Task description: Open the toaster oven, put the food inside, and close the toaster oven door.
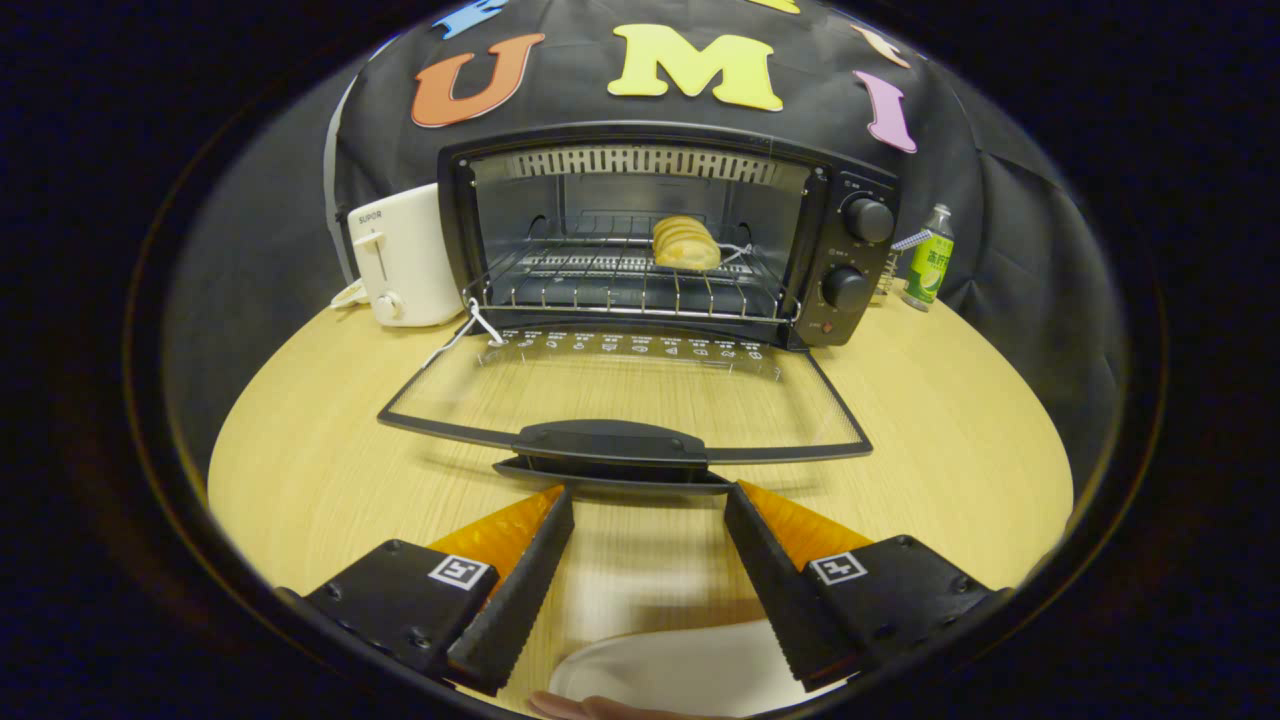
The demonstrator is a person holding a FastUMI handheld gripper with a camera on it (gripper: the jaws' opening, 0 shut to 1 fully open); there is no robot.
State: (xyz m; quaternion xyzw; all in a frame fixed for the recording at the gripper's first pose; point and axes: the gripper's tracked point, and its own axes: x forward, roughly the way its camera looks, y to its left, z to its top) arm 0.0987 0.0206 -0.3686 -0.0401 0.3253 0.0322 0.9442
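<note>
Hovering spread and empty, the gripper [648,497] faces the handle [608,446] of the lowered toaster oven door [620,385], bread [686,243] inside.

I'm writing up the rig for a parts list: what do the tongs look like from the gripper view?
The tongs are two wedge-shaped fingers tapering toward the tips, with ridged inner faces. Each sits on a black block fixed with screws and carrying a small square black-and-white marker. They stand open, just short of the oven door handle.
</note>
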